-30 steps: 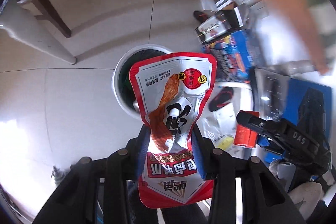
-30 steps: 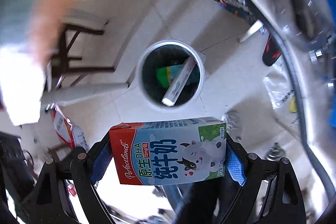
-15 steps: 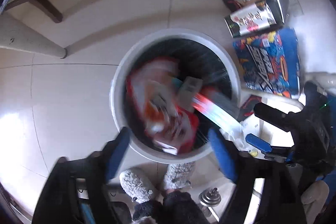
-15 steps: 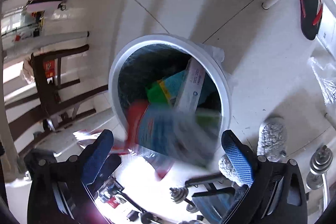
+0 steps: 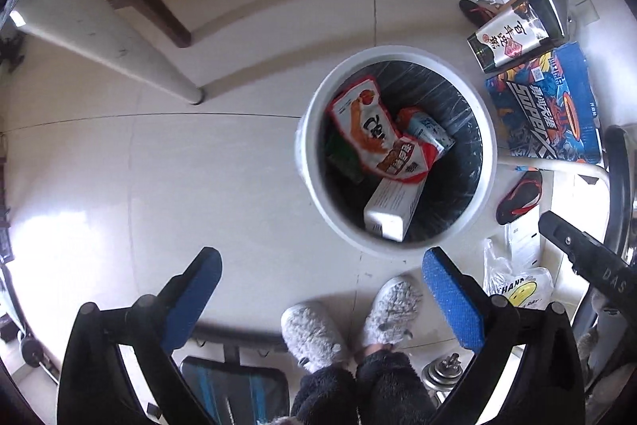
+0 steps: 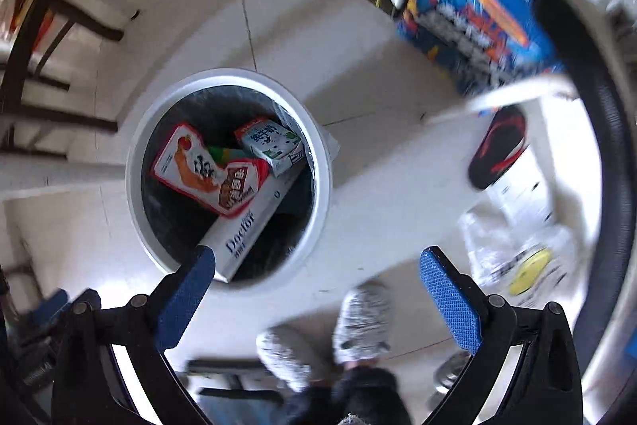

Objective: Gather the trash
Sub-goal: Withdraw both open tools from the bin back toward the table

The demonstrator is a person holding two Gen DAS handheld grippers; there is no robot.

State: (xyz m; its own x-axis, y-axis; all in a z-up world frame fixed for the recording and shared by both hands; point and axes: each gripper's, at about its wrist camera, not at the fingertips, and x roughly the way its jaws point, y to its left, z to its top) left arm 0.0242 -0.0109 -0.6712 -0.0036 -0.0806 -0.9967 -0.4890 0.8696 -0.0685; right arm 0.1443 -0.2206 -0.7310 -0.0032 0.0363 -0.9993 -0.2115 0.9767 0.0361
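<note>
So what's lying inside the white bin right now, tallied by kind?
Inside the white round bin:
Red-and-white foil snack pouch: 1
Blue-and-white milk carton: 1
Long white cardboard box: 1
Green wrapper, mostly hidden: 1
Total: 4

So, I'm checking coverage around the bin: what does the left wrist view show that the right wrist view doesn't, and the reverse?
Only the left wrist view shows the right gripper, entering from its right edge, and a pale table leg reaching the floor.

Only the right wrist view shows the word Doctor on the long white box.

Both show the white bin, with the red snack pouch and the milk carton inside, the blue printed box and grey slippers. In each, the view's own gripper stands open and empty.
</note>
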